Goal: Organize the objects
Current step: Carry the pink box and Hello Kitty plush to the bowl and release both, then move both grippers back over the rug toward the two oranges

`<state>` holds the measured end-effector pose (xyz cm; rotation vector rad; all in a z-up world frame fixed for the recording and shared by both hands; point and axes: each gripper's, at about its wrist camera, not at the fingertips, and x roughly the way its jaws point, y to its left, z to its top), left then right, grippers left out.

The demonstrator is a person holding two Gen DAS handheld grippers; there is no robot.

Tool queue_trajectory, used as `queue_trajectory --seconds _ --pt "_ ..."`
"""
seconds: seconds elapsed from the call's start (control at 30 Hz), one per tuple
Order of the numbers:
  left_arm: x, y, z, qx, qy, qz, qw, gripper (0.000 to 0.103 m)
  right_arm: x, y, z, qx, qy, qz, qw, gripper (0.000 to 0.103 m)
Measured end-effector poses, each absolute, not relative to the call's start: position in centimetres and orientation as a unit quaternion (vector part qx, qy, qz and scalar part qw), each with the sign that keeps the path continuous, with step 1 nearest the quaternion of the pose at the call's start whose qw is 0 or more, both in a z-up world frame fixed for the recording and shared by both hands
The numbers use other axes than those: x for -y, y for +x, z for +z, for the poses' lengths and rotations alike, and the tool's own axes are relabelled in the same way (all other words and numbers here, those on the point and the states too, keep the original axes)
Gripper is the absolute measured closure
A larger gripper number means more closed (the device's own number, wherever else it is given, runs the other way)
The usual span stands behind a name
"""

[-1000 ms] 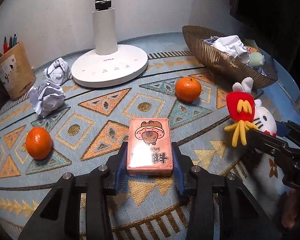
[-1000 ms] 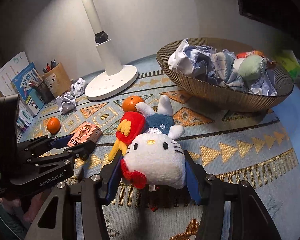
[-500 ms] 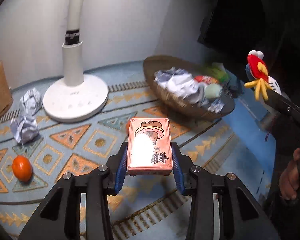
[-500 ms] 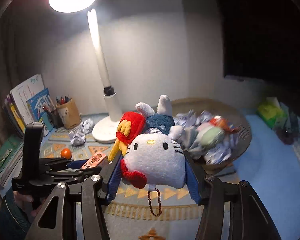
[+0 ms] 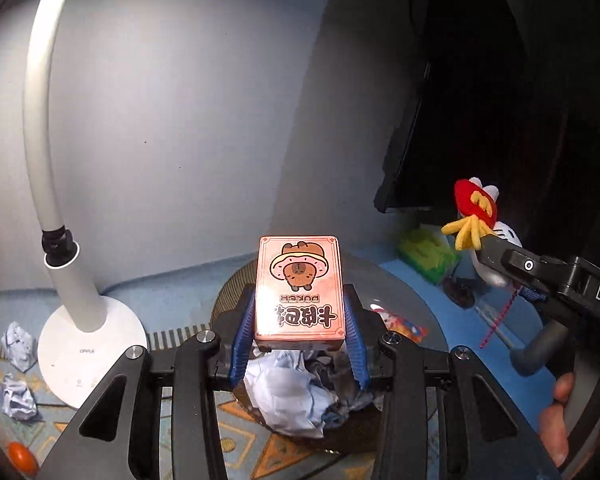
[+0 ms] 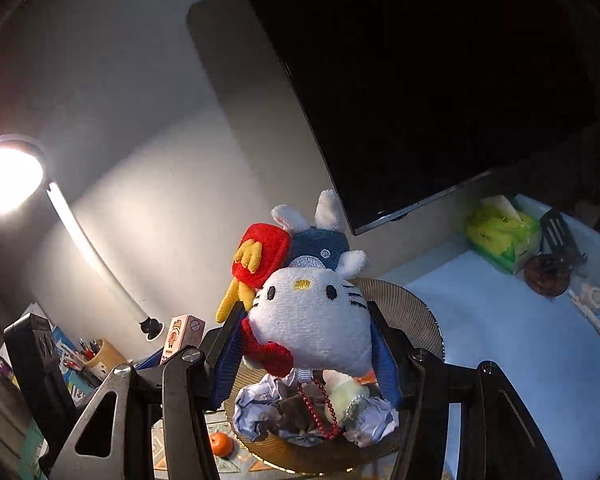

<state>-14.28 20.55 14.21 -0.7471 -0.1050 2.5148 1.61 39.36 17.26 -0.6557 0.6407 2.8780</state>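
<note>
My left gripper (image 5: 298, 340) is shut on a pink poker card box (image 5: 299, 287) and holds it in the air over the brown woven basket (image 5: 236, 284), which holds crumpled paper (image 5: 292, 396). My right gripper (image 6: 306, 354) is shut on a white cat plush (image 6: 312, 324) with a red fries pouch, also held high above the basket (image 6: 412, 308). The plush (image 5: 476, 210) and the right gripper show at the right of the left wrist view. The card box (image 6: 182, 336) shows at the left of the right wrist view.
A white desk lamp (image 5: 88, 344) stands left of the basket, lit. Crumpled paper balls (image 5: 18, 344) and an orange (image 5: 22, 454) lie on the patterned mat. A pen cup (image 6: 100, 354), a green tissue pack (image 6: 500, 236) and a dark monitor (image 6: 420, 80) are around.
Both grippers have risen from the mat and moved toward the basket, carrying the card box and the plush. The views now tilt up and the basket lies beneath both.
</note>
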Motion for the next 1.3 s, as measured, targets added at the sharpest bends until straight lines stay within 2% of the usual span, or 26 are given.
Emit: queue_trajectory --seconds 0.3,0.33,0.37,0.4,0.47,0.67,0.87,0.93,0.97,1.0,1.13,1.2,1.3 --pt "-21.3 -18.2 10.3 0.036 -0.307 0.919 0.245 0.066 -38.8 -3.4 13.2 -0.219 -0.243 0.943 0.065 0.048" --pt "-21.5 -18.4 10.0 0.032 -0.311 0.915 0.253 0.065 -38.8 -3.8 12.9 -0.222 -0.248 0.941 0.065 0.043" --pt "-21.7 -18.5 9.7 0.03 -0.319 0.911 0.26 0.059 -38.8 -4.1 12.6 -0.223 -0.25 0.94 0.064 0.038" --pt "-21.8 -18.6 9.4 0.031 -0.325 0.908 0.263 0.046 -38.8 -4.2 12.4 -0.223 -0.251 0.94 0.065 0.025" --pt "-21.7 -18.6 9.3 0.038 -0.326 0.908 0.261 0.032 -38.9 -4.1 11.9 -0.222 -0.253 0.939 0.067 0.015" --pt "-19.7 -16.6 11.5 0.058 -0.307 0.913 0.262 0.031 -39.8 -2.6 11.2 -0.228 -0.241 0.94 0.076 0.015" --pt "-15.5 -11.1 13.2 0.042 -0.284 0.929 0.234 0.031 -38.1 0.3 10.9 -0.241 -0.263 0.934 0.038 0.014" --pt "-13.0 -9.4 13.6 0.047 -0.28 0.934 0.218 0.026 -36.5 1.6 10.4 -0.24 -0.277 0.93 0.022 0.008" --pt "-11.7 -8.2 13.7 0.051 -0.275 0.937 0.208 0.019 -35.6 2.3 9.9 -0.243 -0.284 0.928 0.009 0.003" --pt "-10.4 -6.9 13.8 0.051 -0.27 0.941 0.196 0.015 -34.4 3.0 9.4 -0.244 -0.29 0.925 -0.007 0.003" --pt "-5.3 -2.8 14.1 0.031 -0.253 0.958 0.134 0.012 -28.7 4.7 7.8 -0.198 -0.329 0.922 -0.054 0.003" --pt "-2.3 -1.1 13.7 0.025 -0.252 0.963 0.094 0.004 -25.9 5.2 7.4 -0.17 -0.339 0.922 -0.072 0.003" --pt "2.5 0.3 12.5 0.036 -0.272 0.961 0.045 0.003 -22.8 5.3 6.5 -0.157 -0.355 0.917 -0.089 0.003"
